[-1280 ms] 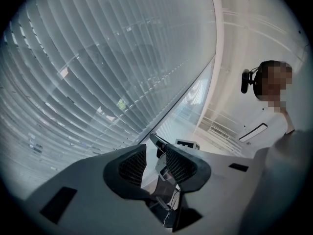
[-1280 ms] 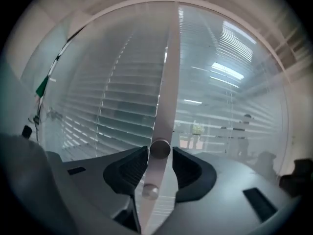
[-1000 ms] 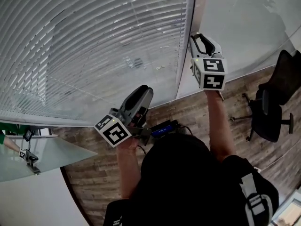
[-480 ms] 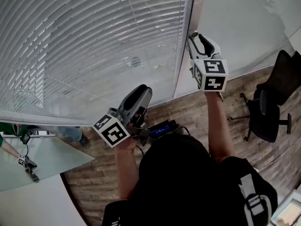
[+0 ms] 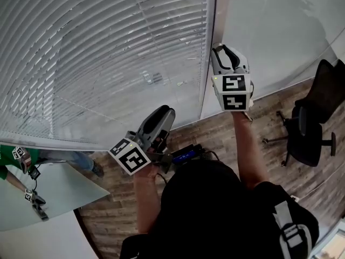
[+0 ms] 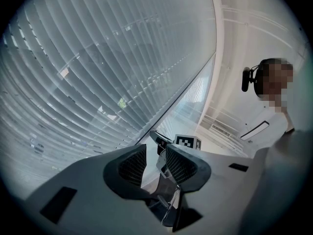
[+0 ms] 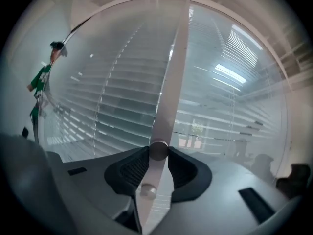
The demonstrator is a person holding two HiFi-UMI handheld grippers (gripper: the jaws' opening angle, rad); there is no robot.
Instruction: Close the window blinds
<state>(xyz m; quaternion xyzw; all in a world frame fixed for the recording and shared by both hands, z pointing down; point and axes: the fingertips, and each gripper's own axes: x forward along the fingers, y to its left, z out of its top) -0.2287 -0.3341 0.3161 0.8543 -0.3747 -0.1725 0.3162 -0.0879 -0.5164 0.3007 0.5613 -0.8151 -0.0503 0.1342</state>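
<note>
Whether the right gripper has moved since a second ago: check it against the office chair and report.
Yes, slightly: in the head view the right gripper has drifted left and down, away from the office chair, which stays put.

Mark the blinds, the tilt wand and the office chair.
blinds (image 5: 108,53): head view, middle of the slats.
tilt wand (image 7: 171,82): right gripper view, shaft above the jaws.
office chair (image 5: 307,142): head view, seat.
</note>
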